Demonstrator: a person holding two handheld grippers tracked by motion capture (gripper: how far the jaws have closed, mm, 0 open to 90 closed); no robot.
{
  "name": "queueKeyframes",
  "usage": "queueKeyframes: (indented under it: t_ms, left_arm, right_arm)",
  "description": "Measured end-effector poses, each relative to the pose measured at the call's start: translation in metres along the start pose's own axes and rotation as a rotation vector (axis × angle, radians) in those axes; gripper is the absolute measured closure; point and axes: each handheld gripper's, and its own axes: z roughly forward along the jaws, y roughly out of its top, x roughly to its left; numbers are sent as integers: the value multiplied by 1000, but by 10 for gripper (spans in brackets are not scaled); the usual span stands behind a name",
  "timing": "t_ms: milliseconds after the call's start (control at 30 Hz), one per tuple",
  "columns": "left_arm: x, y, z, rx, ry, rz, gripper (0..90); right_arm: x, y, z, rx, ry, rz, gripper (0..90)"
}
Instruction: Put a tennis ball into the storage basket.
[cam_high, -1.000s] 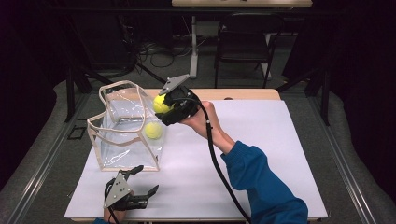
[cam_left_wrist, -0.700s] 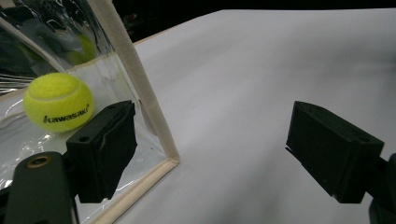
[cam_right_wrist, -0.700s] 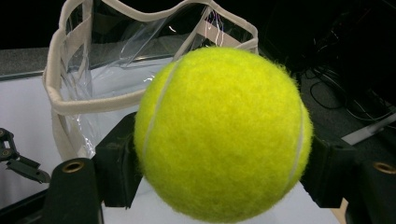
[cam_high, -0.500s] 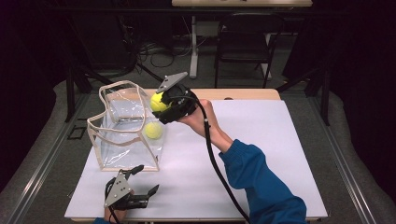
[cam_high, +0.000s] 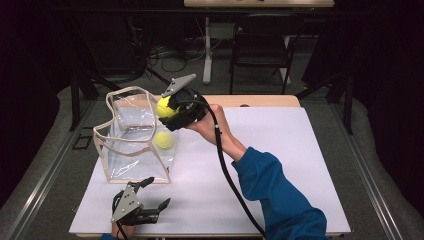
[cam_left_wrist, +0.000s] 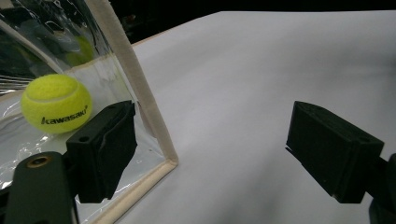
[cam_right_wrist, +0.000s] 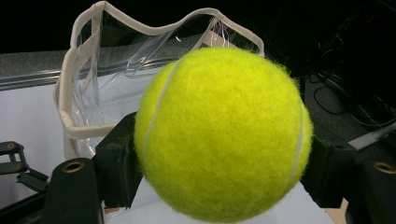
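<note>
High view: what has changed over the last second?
The right gripper, still shut on its tennis ball, has crept slightly toward the clear bag. The left gripper stays open near the table's front edge, and the second ball still lies inside the bag.

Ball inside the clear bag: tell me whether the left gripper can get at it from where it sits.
Probably not directly: the left gripper sits open beside the clear bag, whose wall stands between it and the ball. It must go over the rim.
</note>
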Motion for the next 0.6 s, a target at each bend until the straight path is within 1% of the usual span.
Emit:
queueKeyframes:
  t_ms: [233, 367, 600]
  left_arm:
    - [0, 0, 0, -4, 0, -2, 160]
    - [0, 0, -1, -3, -1, -3, 160]
    - [1, 0, -1, -5, -2, -8, 160]
  right_arm:
    - [1, 5, 2, -1, 5, -6, 261]
    - [2, 8, 3, -2, 12, 1, 260]
    - [4, 16, 3, -9, 20, -12, 261]
